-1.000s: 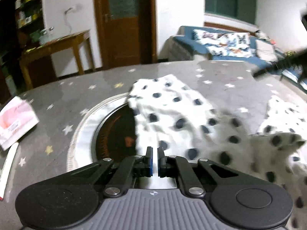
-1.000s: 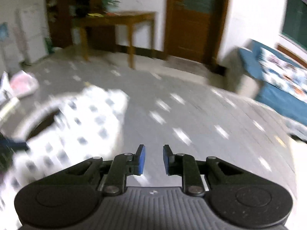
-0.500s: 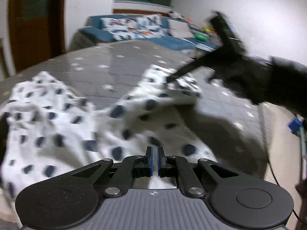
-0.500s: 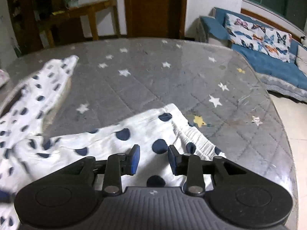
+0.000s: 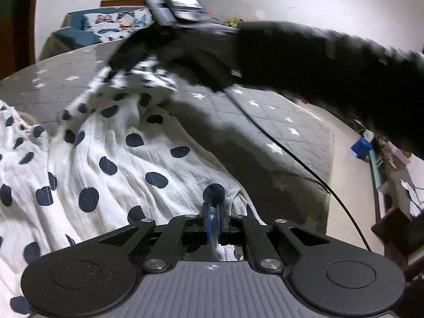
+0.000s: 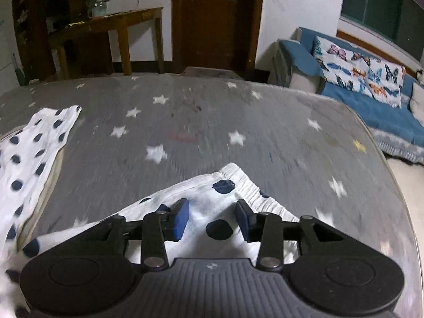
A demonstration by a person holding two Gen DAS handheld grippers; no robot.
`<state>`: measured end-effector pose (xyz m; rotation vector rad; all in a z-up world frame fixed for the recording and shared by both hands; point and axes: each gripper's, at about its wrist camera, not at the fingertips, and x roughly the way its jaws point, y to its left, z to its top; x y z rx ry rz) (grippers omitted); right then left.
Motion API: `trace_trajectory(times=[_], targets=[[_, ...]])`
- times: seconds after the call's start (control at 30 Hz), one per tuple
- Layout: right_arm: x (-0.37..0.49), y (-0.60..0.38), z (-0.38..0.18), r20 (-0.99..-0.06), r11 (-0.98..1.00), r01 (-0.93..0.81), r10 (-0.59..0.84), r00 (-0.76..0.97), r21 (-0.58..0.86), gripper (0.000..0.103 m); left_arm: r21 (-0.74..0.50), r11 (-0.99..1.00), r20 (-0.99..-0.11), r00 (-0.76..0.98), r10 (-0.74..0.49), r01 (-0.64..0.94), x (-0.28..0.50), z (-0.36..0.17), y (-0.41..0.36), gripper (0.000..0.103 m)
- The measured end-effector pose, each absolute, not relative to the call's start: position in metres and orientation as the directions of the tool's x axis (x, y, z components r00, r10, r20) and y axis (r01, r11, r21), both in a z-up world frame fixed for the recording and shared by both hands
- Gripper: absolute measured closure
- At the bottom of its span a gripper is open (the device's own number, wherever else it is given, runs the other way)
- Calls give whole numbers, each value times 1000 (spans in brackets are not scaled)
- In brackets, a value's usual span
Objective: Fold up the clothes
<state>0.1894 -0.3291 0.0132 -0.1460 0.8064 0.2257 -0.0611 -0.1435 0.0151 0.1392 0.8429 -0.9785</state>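
Note:
A white garment with dark blue dots lies rumpled on the grey star-patterned table. My left gripper is shut, its tips on the garment's near edge; fabric seems pinched between them. In the left wrist view the right gripper and its dark-sleeved arm reach over the garment's far corner. In the right wrist view my right gripper is open, its jaws wide on either side of the garment's ribbed corner. Another part of the garment lies at the left.
The table curves to an edge at the right. A blue sofa with butterfly cushions stands beyond it. A wooden side table and a door are at the back. A thin black cable crosses the table.
My right gripper has opened wider and lowered over the garment's ribbed corner. My left gripper stays shut at the garment's edge while the right arm has swung in above the cloth.

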Motion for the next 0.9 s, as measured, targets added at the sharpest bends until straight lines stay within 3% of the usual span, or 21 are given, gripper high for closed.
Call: trace_trajectory(times=[0.43, 0.7, 0.9], targets=[[225, -315, 14, -703, 948, -315, 203, 681, -32, 58, -276, 557, -678, 253, -691, 783, -57, 12, -149, 98], [173, -325, 20, -724, 942, -333, 203, 659, -39, 58, -226, 619, -649, 357, -671, 752, -62, 32, -128, 82], [167, -342, 14, -718, 965, -262, 178, 673, -6, 56, -177, 752, -656, 493, -571, 635, -36, 48, -91, 81]])
